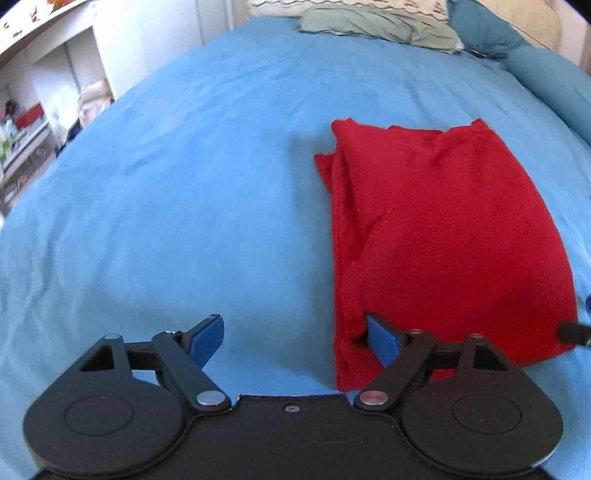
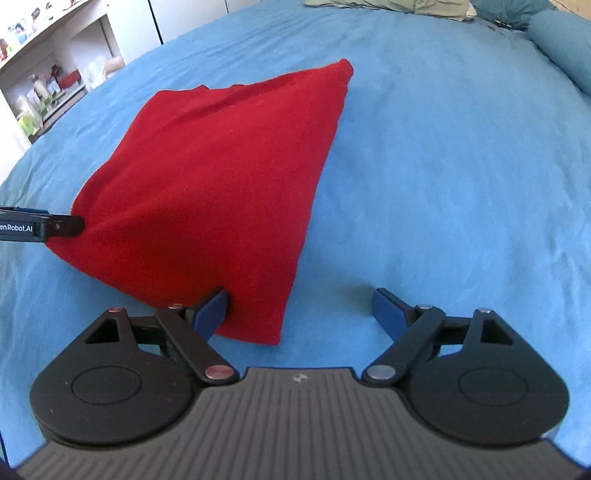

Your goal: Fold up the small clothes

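- One red garment (image 1: 436, 236) lies folded into a rough rectangle on the blue bedspread (image 1: 184, 184); no other piece of clothing lies near the grippers.
- Two grippers are in view, one per hand: the left gripper (image 1: 295, 339) and the right gripper (image 2: 300, 312), each with two blue-padded fingers.
- At the head of the bed lie one grey-green cushion (image 1: 376, 26) and one teal bolster (image 1: 546, 77); one white shelf unit (image 1: 44, 92) stands beside the bed.
- From the left wrist camera, the garment lies ahead and to the right of the left gripper's jaws. Its near left corner reaches the right-hand finger (image 1: 382, 339), which rests against or just over the cloth's edge; the other finger stands over bare bedspread.
- From the right wrist camera, the garment lies ahead and to the left. Its near corner comes in between the jaws, beside the left-hand finger (image 2: 212, 310); the other finger is over bare bedspread, well clear of the cloth.
- The left gripper's jaws stand wide apart and clamp nothing.
- The right gripper's jaws also stand wide apart, with only the cloth's corner partly between them and no grip on it.
- In the right wrist view, the left gripper's tip touches the garment's left corner.
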